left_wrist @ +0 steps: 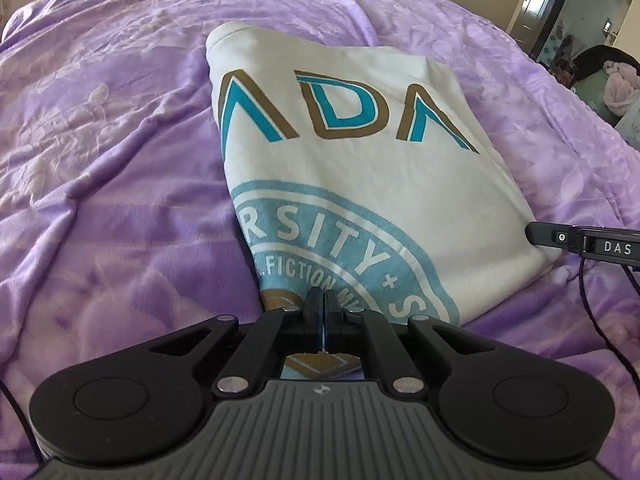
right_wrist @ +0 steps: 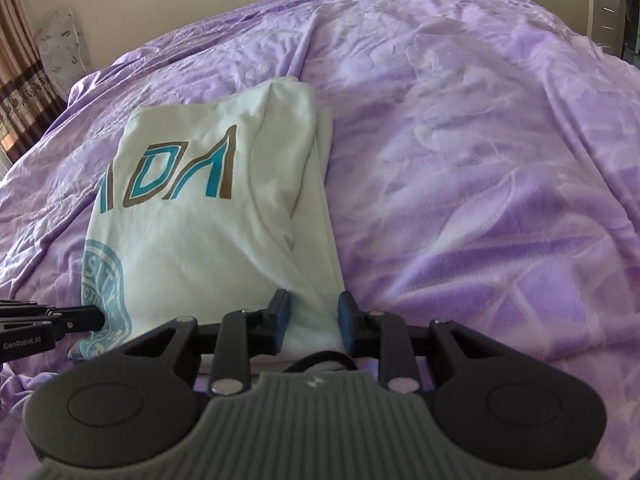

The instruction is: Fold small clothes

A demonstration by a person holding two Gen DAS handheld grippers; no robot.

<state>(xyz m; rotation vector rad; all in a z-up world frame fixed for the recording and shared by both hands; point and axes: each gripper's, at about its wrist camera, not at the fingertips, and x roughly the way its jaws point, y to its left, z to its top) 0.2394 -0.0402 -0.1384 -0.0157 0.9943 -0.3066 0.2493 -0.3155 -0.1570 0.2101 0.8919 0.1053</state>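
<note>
A white cotton T-shirt (left_wrist: 360, 168) printed with large teal-and-brown letters and a pale blue round seal lies folded into a long panel on a wrinkled lilac bedspread (left_wrist: 112, 152) with a faint floral pattern. The folded shirt sits near the middle of the bed, its printed side up, its long edges doubled under so that layered folds show along the side seen from the right wrist camera.

The left gripper (left_wrist: 323, 300), black with blue pads, is at the near end of the shirt, over the lower rim of the blue seal. Its 2 fingers are pressed together with only a thin slit between them; whether a fold of cloth is caught in that slit cannot be told from the pictures.

The right gripper (right_wrist: 314, 318) stands at the other near corner of the shirt. Its 2 blue-padded fingers are spread apart, with the folded edge of the white cloth lying between them; the pads flank the fabric but do not press on it. A loop of black cable (right_wrist: 320, 362) shows just behind those fingers.

Each gripper appears in the other's view, at the shirt's near edge.

A patterned pillow (right_wrist: 60, 48) leans against the wall beside a brown curtain (right_wrist: 20, 60). A doorway (left_wrist: 560, 4) opens beyond the bed.
</note>
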